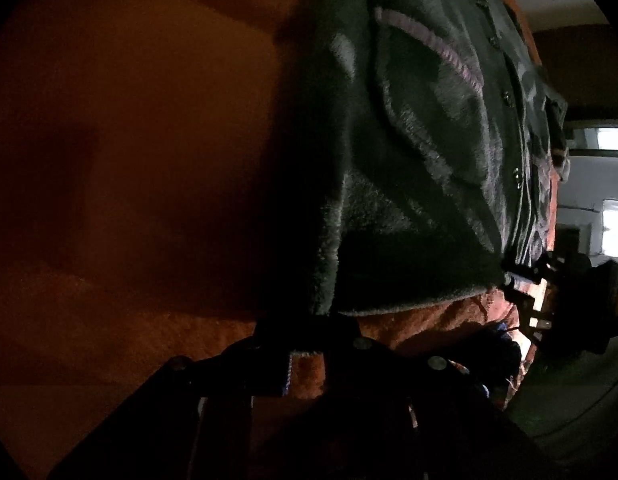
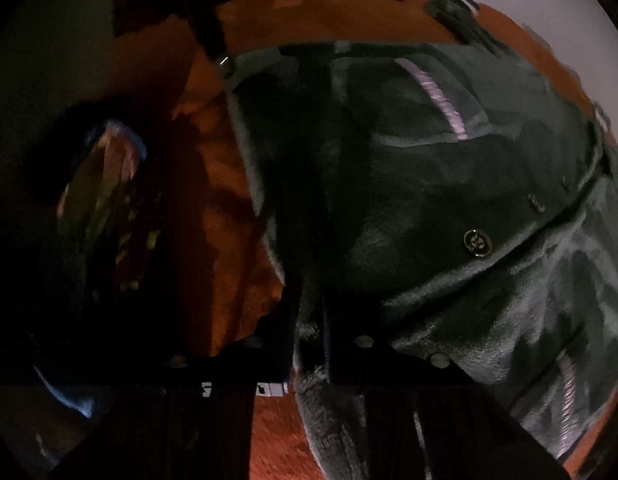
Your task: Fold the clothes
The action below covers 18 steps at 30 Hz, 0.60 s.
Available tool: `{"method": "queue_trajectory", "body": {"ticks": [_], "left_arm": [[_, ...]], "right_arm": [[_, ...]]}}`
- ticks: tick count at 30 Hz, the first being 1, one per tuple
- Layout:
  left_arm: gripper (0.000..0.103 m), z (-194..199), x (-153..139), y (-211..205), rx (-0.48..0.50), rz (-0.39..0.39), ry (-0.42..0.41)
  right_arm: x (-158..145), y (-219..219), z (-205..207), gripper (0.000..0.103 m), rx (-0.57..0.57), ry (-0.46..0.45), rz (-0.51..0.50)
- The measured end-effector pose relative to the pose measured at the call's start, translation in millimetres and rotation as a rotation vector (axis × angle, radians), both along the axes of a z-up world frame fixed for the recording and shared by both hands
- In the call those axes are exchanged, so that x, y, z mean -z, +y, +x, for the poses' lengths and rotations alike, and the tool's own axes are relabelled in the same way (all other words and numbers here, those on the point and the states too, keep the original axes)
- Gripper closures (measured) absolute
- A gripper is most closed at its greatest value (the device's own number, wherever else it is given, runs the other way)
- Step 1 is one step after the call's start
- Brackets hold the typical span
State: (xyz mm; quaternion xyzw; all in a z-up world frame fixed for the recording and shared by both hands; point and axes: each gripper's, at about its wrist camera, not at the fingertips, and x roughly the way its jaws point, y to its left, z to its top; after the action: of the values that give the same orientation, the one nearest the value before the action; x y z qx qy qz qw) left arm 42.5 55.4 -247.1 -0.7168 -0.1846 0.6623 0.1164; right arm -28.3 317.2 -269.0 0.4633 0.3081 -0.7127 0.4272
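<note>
In the left wrist view, the left gripper (image 1: 309,344) sits at the bottom centre of the frame, very dark. Its jaws are drawn close together on the lower corner of a dark green fleece jacket (image 1: 421,152), whose hem drops down between them. The jacket fills the centre and right of the frame, with a pink stitched pocket trim (image 1: 429,46) in the upper middle and a row of buttons down the right. Behind it, an orange blanket (image 1: 129,140) covers the whole left half and shows again just below the hem. At the right edge, the other gripper's dark body (image 1: 565,300) meets the jacket's far lower corner.

In the right wrist view, the right gripper (image 2: 311,348) is at the bottom centre, its jaws narrowed to a slim gap with a fold of the jacket's (image 2: 429,200) edge pinched in it; the fleece continues down below them. The jacket spreads from the jaws across the centre and right, a gold-rimmed button (image 2: 477,243) right of centre. The orange blanket (image 2: 225,200) lies left of the jacket. A dim shape in the left of the frame is too blurred to tell.
</note>
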Motion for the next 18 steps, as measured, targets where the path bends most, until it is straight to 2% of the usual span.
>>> {"method": "queue_trajectory", "body": {"ticks": [2,5,8,9,12,13,15,16,18], "left_arm": [[0.09,-1,4,-2,0.006,0.004,-0.029],[0.09,-4,9,-15,-0.065,0.073,-0.078],[0.087,-7,2,-14,-0.027,0.071,-0.068],[0.086,-10,-4,-13,-0.011,0.067,-0.06],[0.086,-18,-24,-12,0.024,0.076,-0.025],[0.086,-21,-33,-14,0.026,0.095,-0.007],[0.085,-44,-46,-21,-0.002,0.149,0.034],[0.083,-56,-53,-25,-0.017,0.176,0.055],[0.078,-70,-63,-28,-0.013,0.158,0.094]], "right_arm": [[3,-2,6,0.092,-0.009,0.002,0.001],[7,2,-2,0.092,0.033,-0.044,-0.021],[4,5,-12,0.085,0.076,-0.102,-0.047],[1,8,-15,0.078,0.083,-0.127,-0.061],[-20,21,-26,0.075,0.135,-0.182,-0.164],[-30,29,-32,0.075,0.177,-0.178,-0.216],[-48,39,-44,0.075,0.308,-0.083,-0.276],[-52,44,-53,0.075,0.383,-0.034,-0.273],[-49,50,-75,0.075,0.511,0.021,-0.232]]}}
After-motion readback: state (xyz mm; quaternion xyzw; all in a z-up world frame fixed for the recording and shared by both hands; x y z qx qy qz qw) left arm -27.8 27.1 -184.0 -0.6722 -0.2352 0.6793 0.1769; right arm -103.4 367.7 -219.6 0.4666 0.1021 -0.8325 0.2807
